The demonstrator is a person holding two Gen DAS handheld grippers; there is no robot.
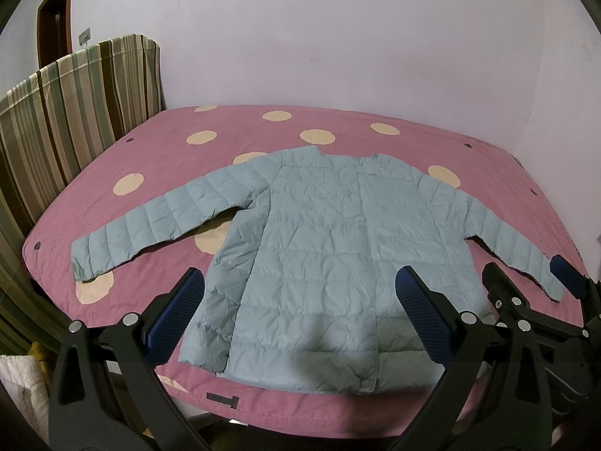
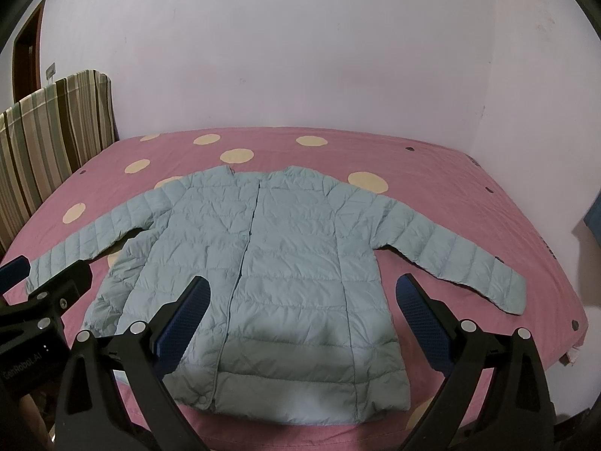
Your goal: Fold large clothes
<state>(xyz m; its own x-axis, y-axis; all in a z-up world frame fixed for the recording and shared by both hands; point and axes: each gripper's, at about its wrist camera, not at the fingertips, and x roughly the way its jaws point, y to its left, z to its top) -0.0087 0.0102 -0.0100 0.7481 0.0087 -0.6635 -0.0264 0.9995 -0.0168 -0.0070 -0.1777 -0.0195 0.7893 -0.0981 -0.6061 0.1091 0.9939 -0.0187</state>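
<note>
A light blue quilted jacket lies flat and face up on the pink bed, front closed, both sleeves spread out sideways; it also shows in the right wrist view. My left gripper is open and empty, held above the jacket's lower hem. My right gripper is open and empty, also above the lower hem. The right gripper shows at the right edge of the left wrist view, near the jacket's right cuff. The left gripper's body shows at the left of the right wrist view, near the left cuff.
The bed has a pink cover with cream dots, also seen in the right wrist view. A striped headboard cushion stands at the left. A pale wall backs the bed. A white towel lies low left.
</note>
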